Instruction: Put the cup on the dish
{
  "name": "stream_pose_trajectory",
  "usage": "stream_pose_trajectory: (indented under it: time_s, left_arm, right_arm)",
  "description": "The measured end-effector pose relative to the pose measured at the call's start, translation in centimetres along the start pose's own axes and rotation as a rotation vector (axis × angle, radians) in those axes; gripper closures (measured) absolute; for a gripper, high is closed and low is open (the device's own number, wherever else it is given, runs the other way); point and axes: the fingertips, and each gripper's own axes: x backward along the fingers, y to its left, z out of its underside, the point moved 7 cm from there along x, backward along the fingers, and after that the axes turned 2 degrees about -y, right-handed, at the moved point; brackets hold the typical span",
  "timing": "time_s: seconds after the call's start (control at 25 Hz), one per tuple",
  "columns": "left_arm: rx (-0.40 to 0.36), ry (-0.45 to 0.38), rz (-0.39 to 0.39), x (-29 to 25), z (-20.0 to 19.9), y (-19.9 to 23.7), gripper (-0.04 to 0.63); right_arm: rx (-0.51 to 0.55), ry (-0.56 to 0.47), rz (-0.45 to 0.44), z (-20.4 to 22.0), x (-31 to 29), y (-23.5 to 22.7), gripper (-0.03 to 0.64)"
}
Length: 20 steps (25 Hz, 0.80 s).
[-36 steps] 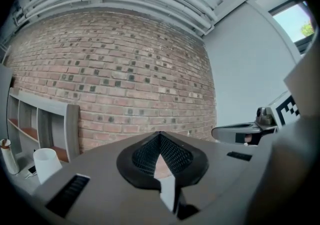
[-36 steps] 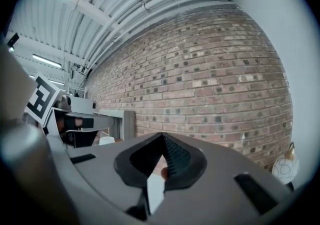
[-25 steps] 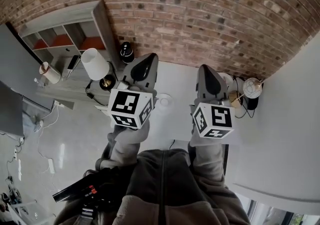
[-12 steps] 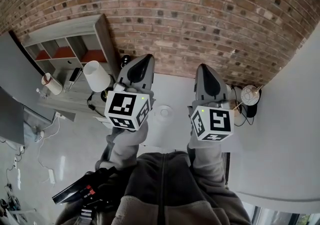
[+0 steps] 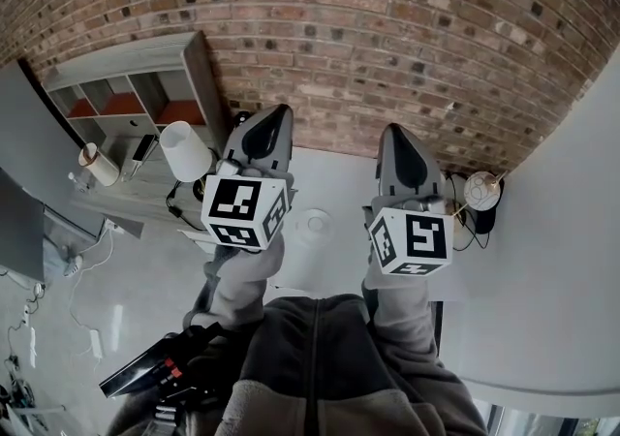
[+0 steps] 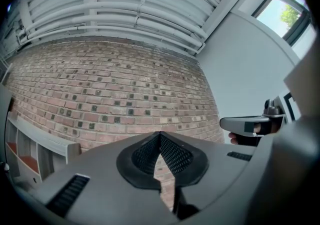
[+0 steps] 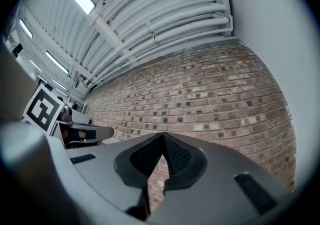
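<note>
Left to right in the head view. The shelf unit (image 5: pixel 145 76) stands against the brick wall (image 5: pixel 387 27), with a small white thing with a red band (image 5: pixel 97 165) on the grey side surface and a white lamp (image 5: pixel 182 148) by the table's (image 5: pixel 339 172) left edge. The left gripper (image 6: pixel 160 136) has its jaws together on nothing, and its own view shows only brick and ceiling pipes. The dish (image 5: pixel 313 226) lies near the table's middle, seen between the two marker cubes. It has a pale raised centre. We cannot tell whether that is the cup seen from above, and we cannot place the cup with certainty anywhere else. The right gripper (image 7: pixel 162 139) is likewise closed and empty, nose tilted up at the wall. A pale ball (image 5: pixel 481 190) and dark cables sit at the table's back right corner. Our judgement of the risks is that neither gripper view takes in the dish, so a descent would be guided by the head view alone. Coming down with the jaws still together could strike the dish or tip whatever stands on it. A wide swing could also catch the lamp or the ball. Against the frame one second back, the dish sits lower in the head view, between the cubes and no longer between the gripper noses. The lamp and ball have dropped with it, both grippers look raised off the table, and the jaws are unchanged.
</note>
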Motion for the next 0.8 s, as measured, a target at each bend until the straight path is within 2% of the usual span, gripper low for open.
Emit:
stream_pose_trajectory:
  time_s: [0.8]
  left_arm:
    - [0.019,0.040,0.020,-1.4,1.1,-0.9,0.591]
  right_arm:
    - [0.030,-0.002,-0.028,0.1,0.3,-0.5,0.614]
